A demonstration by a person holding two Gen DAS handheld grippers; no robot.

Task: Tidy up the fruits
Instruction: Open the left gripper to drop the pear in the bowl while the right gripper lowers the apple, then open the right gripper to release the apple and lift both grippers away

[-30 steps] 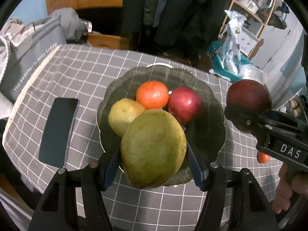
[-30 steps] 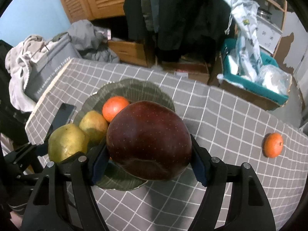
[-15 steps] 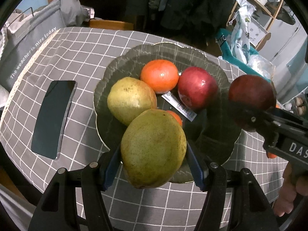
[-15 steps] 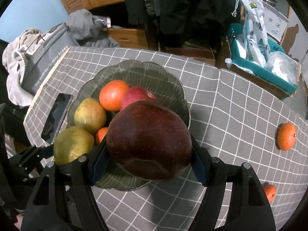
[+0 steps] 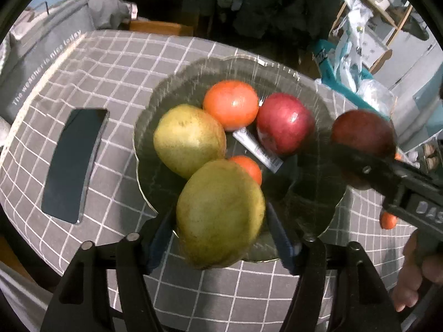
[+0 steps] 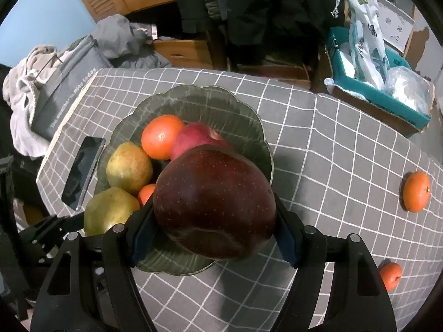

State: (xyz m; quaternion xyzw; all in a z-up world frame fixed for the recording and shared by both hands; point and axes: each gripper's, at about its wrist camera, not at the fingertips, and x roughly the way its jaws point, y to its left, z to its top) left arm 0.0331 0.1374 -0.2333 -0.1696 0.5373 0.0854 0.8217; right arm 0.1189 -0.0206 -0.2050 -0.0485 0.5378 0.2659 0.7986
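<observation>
Left hand-held gripper (image 5: 221, 221) hangs over the near edge of the green plate (image 5: 193, 72); its jaws are opening and the green pear (image 5: 218, 213) between them looks blurred, judged to be leaving the pads as it is released.

Right hand-held gripper (image 6: 213, 229) is clamped on the dark red apple (image 6: 214, 202), held above the plate's right side, probably waiting its turn.

Plate already carries a second pear (image 5: 188, 138), an orange (image 5: 231, 105), a red apple (image 5: 285, 123) and a small orange (image 5: 247, 166). Free room: the plate's near-right part. Two oranges (image 6: 416, 192) remain on the worktop (image 6: 332, 152), well apart. A phone (image 5: 73, 160) lies just left of the rim.
</observation>
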